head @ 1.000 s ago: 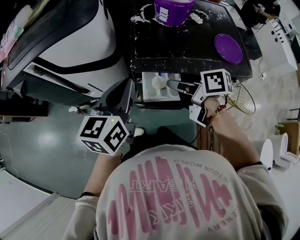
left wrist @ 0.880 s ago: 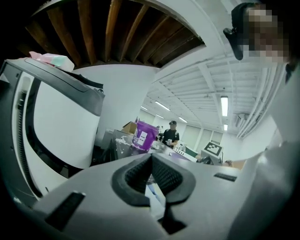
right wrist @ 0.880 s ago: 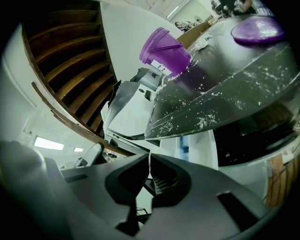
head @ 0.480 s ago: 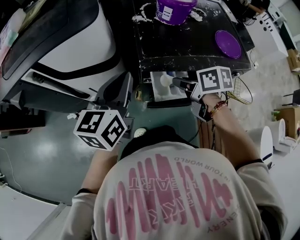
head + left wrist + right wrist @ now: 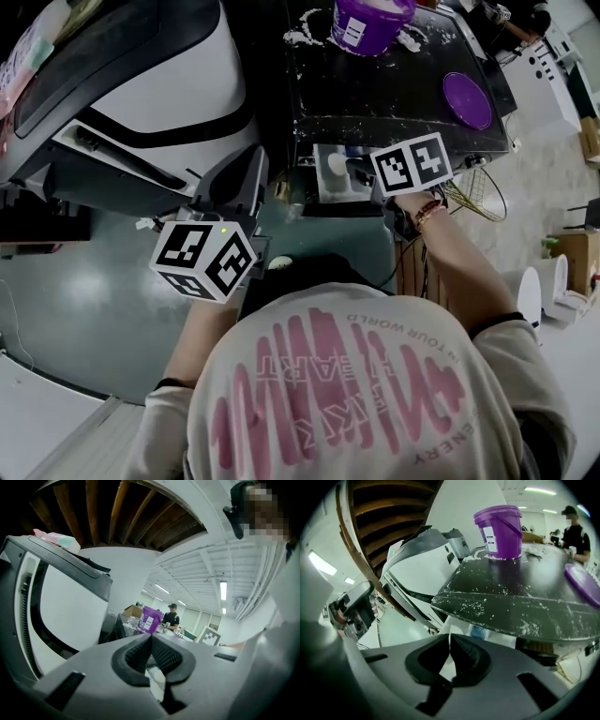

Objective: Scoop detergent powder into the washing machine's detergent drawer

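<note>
Powder is loose, light and quick to spill, as the white scatter across the washing machine's black top (image 5: 394,89) shows, so whatever carries it wants a level hold. A round white shape, by my reading the scoop (image 5: 336,165), sits over the detergent drawer (image 5: 321,192), which is pulled out under the top's front edge. The scoop looks like thin, stiff, light plastic. The handle end is the place to pinch it, firmly enough that it cannot swivel. The right hand-held gripper (image 5: 449,641) points down at the drawer, its jaws pressed nearly together on a thin white sliver, seemingly that handle. The left hand-held gripper (image 5: 151,641) is closed too, gripping nothing I can name, off to the drawer's left. Farther back on the top stands the open purple detergent tub (image 5: 367,23), its purple lid (image 5: 466,98) lying apart to the right.
</note>
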Demonstrator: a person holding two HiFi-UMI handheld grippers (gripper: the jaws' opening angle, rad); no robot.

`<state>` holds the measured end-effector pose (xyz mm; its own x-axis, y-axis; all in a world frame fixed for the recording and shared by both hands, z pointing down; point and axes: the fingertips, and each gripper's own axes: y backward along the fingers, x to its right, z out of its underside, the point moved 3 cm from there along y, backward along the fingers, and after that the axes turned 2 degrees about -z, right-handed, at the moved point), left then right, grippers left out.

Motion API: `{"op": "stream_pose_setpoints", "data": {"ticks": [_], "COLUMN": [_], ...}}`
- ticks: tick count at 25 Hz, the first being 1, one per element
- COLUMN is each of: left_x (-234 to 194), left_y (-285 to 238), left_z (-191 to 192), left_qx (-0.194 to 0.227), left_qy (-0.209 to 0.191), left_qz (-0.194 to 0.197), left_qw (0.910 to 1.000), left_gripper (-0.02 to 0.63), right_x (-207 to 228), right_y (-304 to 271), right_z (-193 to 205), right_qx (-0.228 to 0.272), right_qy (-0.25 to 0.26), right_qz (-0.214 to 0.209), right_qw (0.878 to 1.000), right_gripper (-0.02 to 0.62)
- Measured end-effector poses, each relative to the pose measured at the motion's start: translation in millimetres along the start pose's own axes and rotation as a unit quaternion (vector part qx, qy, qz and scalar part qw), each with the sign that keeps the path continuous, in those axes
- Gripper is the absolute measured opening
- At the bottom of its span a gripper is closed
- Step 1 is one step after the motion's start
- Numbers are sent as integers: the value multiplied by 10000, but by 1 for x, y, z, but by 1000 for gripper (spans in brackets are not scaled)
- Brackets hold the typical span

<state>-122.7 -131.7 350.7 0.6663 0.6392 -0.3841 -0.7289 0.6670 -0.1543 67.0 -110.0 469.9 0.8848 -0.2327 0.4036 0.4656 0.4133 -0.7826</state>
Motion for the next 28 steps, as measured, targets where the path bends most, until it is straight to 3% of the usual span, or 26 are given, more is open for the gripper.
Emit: {"op": "stream_pose_setpoints", "data": {"ticks": [5,9,13,17,20,25,28], "left_x": [-3,-2,2,4,7,17,26], "left_y": [6,7,8,11,14,24,32], "left_z": [-1,-1,-2,-2,1,5,11], "left_qx": [40,87,133,192,227,338,407], "left_qy": [15,31,14,13,19,41,72], "left_qz": [-142,-234,-267,-358,-444,-667,-883], "left_qw": [9999,9997,9996,9992,9988,9972,9952], "left_gripper": [2,2,2,2,2,2,2], "right_x": [-4,-11,-21,-28,-30,-34,-35], "right_y": [-6,-11,-18,-21,-23,-21,-18], "right_z": [-5,-6,-2,0,2,4,5], "right_qx": [-247,-469,-792,-983,-1016,-943,-909], "right_qy": [841,1689,2840,4049,4617,4921,5215], "right_qz": [466,860,1219,1641,1877,1844,1850], "right_qw": [9951,9808,9477,8941,8610,8455,8280], "right_gripper": [2,3,6,6,8,8,8]}}
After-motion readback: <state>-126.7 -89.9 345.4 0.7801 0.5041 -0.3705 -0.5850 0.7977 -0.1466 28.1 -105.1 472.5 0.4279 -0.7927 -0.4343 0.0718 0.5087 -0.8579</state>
